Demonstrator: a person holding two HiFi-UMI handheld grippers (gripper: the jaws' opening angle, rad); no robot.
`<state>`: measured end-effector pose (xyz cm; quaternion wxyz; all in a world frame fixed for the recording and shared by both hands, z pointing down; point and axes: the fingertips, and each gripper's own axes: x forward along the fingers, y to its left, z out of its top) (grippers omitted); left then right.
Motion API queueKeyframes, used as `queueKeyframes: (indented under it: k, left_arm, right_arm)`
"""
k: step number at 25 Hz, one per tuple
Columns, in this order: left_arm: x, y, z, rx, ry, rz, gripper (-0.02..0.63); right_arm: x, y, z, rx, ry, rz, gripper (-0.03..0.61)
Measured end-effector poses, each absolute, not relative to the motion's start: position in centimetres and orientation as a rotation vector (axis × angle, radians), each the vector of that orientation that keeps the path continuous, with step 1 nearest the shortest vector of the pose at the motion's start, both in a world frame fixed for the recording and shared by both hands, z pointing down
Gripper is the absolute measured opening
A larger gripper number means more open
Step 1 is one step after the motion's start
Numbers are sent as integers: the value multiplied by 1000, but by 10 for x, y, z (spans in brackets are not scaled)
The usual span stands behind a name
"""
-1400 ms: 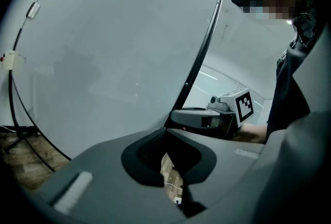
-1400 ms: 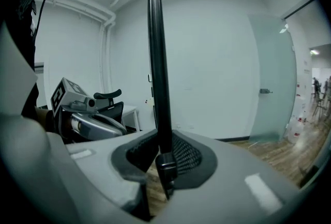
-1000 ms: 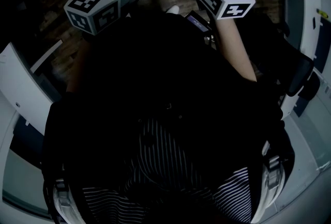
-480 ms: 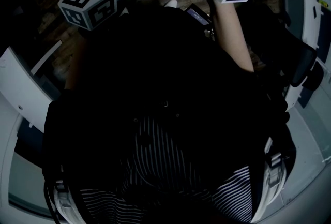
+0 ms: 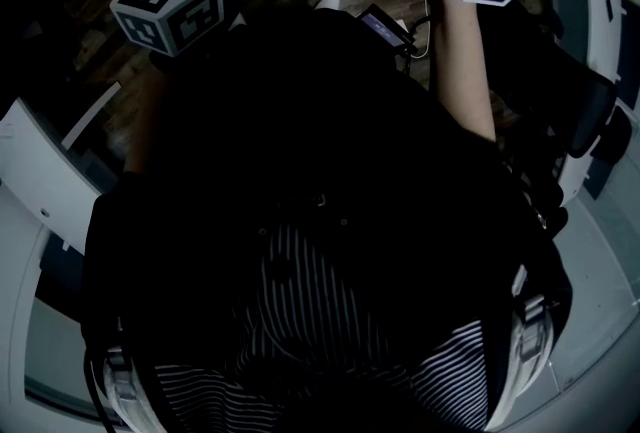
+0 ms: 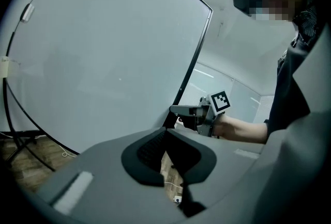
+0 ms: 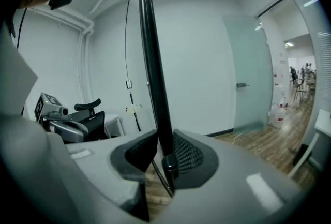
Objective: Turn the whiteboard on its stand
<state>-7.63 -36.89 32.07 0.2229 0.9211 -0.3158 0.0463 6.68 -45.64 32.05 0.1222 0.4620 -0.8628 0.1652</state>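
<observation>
While its jaws are opening, the right gripper (image 7: 163, 151) has the upright black edge of the large white whiteboard with a thin black frame (image 7: 152, 62) between them. The gap is narrow and both pads lie against the bar. Seen edge-on there, the whiteboard rises straight up from the jaws and is cut off at the top. Right of those jaws lie open wooden floor (image 7: 269, 145) and a frosted glass door (image 7: 251, 73); left of them stands a black office chair (image 7: 85, 112). The left gripper (image 6: 173, 163) has its jaws apart with only floor between them, and the board's broad face is up and left of them, untouched. Only that view shows the face and a black stand leg (image 6: 23, 143). The person's dark clothing (image 5: 300, 171) fills most of the head view, where the whiteboard cannot be made out.
</observation>
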Motion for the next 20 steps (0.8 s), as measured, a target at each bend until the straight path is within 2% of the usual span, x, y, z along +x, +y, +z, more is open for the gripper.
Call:
queueKeyframes:
  k: [9, 18, 20]
  left_arm:
    - [-46, -360, 333, 2552, -762, 185, 0]
    - [-27, -359, 322, 2620, -668, 192, 0]
    - [-25, -359, 320, 2629, -657, 193, 0]
  right_arm:
    - [131, -461, 324, 1479, -2420, 433, 110]
    - [125, -456, 324, 1557, -2415, 432, 114]
    - [121, -454, 324, 1528, -2428, 444, 137]
